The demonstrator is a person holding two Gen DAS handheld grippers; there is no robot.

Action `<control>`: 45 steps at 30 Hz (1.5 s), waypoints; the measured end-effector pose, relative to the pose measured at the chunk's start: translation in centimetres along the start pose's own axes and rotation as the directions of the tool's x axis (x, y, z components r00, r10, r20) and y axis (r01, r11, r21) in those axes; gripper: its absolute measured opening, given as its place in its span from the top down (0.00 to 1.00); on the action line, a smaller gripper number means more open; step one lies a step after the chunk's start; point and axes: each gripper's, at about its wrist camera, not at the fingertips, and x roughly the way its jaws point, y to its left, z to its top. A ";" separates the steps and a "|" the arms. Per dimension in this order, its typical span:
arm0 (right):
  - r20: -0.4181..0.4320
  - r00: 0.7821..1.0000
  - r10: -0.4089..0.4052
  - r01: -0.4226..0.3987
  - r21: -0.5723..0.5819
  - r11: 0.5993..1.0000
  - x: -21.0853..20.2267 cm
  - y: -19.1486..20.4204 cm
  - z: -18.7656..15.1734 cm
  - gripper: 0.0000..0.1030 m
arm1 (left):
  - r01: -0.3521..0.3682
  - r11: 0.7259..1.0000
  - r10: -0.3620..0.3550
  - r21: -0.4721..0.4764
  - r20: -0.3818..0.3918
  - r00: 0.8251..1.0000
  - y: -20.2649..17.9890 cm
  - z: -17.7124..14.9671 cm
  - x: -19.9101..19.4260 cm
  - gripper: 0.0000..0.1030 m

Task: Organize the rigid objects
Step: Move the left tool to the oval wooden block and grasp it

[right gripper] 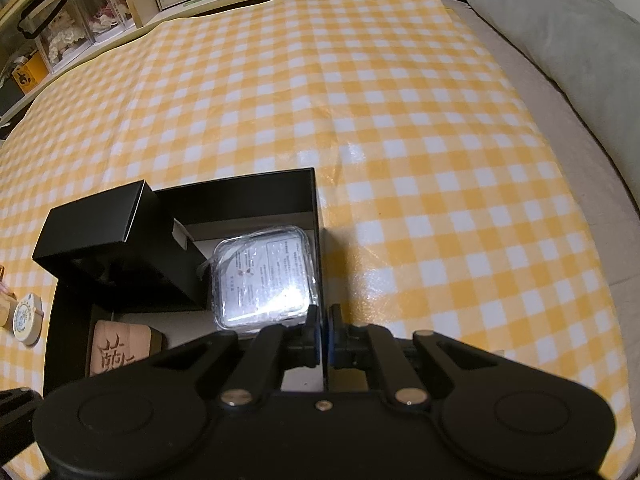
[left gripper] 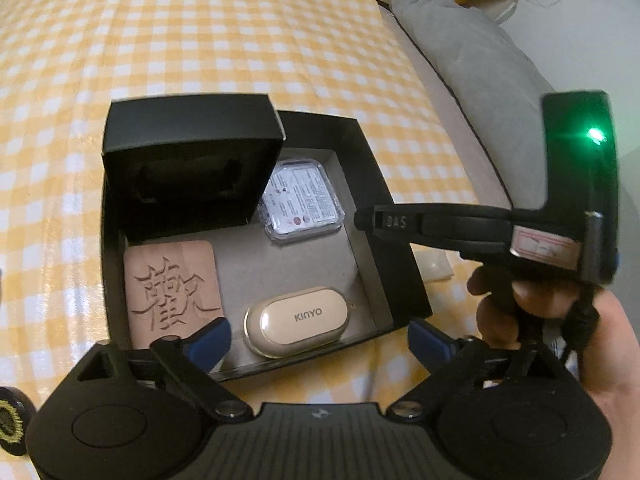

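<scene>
A black open box (left gripper: 400, 248) lies on the yellow checked cloth. It holds a small black box (left gripper: 188, 160), a clear plastic case (left gripper: 304, 204), a carved wooden tile (left gripper: 172, 292) and a gold KINYO case (left gripper: 298, 320). My left gripper (left gripper: 320, 340) is open just above the gold case at the box's near wall. My right gripper (right gripper: 323, 336) is shut on the box's right wall (right gripper: 318, 220); it shows in the left wrist view (left gripper: 368, 218). The clear case (right gripper: 264, 280), small black box (right gripper: 112, 248) and tile (right gripper: 120, 348) lie left of it.
A grey pillow (left gripper: 480, 60) lies along the right edge of the cloth. A round white tin (right gripper: 26, 316) sits left of the box, and a round black-and-gold object (left gripper: 10, 420) lies at the near left. Shelves with clear bins (right gripper: 80, 12) stand at the far side.
</scene>
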 end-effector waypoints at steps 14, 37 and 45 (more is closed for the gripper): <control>0.000 1.000 0.003 -0.003 0.003 1.000 0.0 -0.1 -0.2 0.95 | -0.106 0.993 0.099 0.056 0.121 0.988 1.3 -0.7 -5.7 0.00; -0.001 1.000 -0.007 0.007 -0.009 1.000 -0.2 1.1 -1.8 0.96 | -0.516 0.831 0.496 0.210 0.144 0.857 17.1 0.4 -10.6 0.00; -0.002 1.000 -0.006 0.006 -0.010 1.000 -0.2 1.1 -1.8 0.96 | -0.587 0.769 0.606 0.252 0.006 0.796 21.8 -0.4 -8.0 0.00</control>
